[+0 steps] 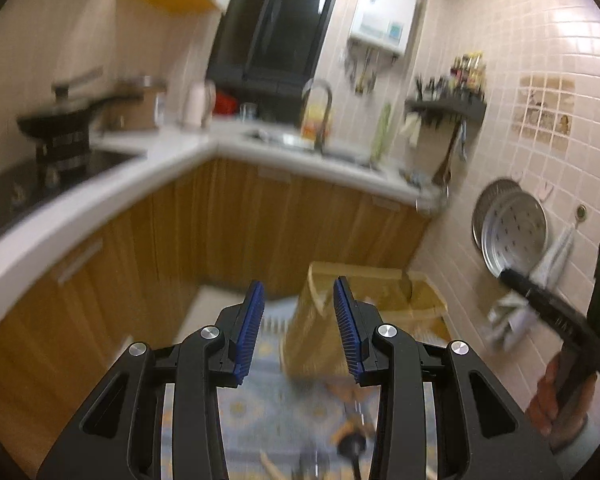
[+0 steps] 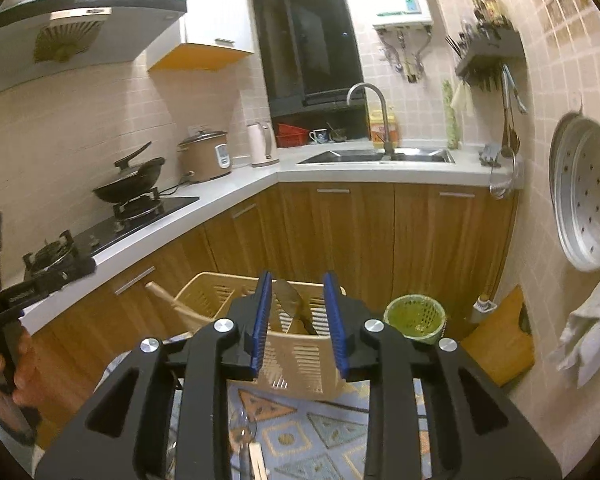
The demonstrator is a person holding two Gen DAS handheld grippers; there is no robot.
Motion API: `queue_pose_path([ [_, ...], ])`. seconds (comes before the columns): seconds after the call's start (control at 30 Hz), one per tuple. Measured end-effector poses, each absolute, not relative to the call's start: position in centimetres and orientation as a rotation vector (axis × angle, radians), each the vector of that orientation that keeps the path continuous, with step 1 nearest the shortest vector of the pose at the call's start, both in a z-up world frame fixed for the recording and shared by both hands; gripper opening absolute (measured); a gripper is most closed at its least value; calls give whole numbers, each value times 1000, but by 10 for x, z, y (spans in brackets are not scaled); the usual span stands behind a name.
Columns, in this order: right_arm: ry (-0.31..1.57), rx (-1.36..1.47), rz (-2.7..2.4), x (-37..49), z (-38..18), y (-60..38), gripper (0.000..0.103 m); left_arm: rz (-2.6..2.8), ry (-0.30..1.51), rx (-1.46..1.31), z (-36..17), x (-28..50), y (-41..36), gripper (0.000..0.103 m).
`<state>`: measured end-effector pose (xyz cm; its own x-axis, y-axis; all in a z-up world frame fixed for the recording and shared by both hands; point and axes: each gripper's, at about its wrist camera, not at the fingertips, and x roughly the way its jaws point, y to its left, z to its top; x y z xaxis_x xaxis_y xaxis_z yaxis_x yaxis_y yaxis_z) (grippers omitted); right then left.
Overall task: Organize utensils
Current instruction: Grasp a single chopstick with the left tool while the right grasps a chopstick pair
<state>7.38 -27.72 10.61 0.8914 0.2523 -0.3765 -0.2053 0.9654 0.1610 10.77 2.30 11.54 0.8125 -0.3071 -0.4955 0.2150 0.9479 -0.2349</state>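
A beige slotted utensil basket (image 2: 300, 356) stands on a patterned cloth (image 2: 324, 432), with a metal spatula (image 2: 290, 304) and a wooden utensil (image 2: 168, 300) standing in it. My right gripper (image 2: 298, 324) is open and empty, held just above and in front of the basket. More utensils (image 2: 246, 444) lie on the cloth below it. In the blurred left wrist view my left gripper (image 1: 300, 330) is open and empty before the same basket (image 1: 340, 320), with a dark ladle (image 1: 352, 446) on the cloth below.
A white L-shaped counter (image 2: 228, 196) runs behind, with a wok on the stove (image 2: 130, 184), a rice cooker (image 2: 206, 156), a kettle (image 2: 262, 144) and a sink (image 2: 376, 156). A green bin (image 2: 416, 316) stands right of the basket. A steamer tray (image 2: 584, 192) hangs on the right wall.
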Motion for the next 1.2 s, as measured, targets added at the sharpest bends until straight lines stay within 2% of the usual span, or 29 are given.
queue_pose_path([
  [0.03,414,116,245,70,108,-277,40,-282,608,-173,109,108,26,47],
  [0.1,439,126,286,61,107,-277,59,-309,738,-180,90,110,32,50],
  [0.27,647,98,304,63,82,-264,58,-314,974,-119,22,108,33,50],
  [0.3,703,95,309,66,74,-261,57,-316,1018,-109,7,108,32,49],
  [0.37,875,102,334,78,48,-252,51,-326,1096,-110,-17,109,30,41],
  [0.43,1012,122,372,86,23,-246,40,-341,1158,-133,-36,111,30,34],
  [0.57,1188,105,390,90,-20,-231,38,-374,1232,-167,-55,114,27,31],
  [0.77,1284,44,395,97,-49,-215,37,-364,1232,-169,-60,112,29,31],
  [0.93,1328,17,400,105,-62,-206,27,-355,1229,-123,-54,112,15,31],
  [1.0,1346,26,411,110,-67,-205,26,-355,1229,-103,-54,112,9,31],
  [1.03,1343,28,415,110,-68,-205,26,-356,1228,-85,-54,112,6,26],
  [1.07,1343,22,417,110,-68,-203,26,-366,1235,-72,-55,112,2,16],
  [1.2,1351,35,449,110,-69,-202,12,-355,1234,-36,-58,112,-6,12],
])
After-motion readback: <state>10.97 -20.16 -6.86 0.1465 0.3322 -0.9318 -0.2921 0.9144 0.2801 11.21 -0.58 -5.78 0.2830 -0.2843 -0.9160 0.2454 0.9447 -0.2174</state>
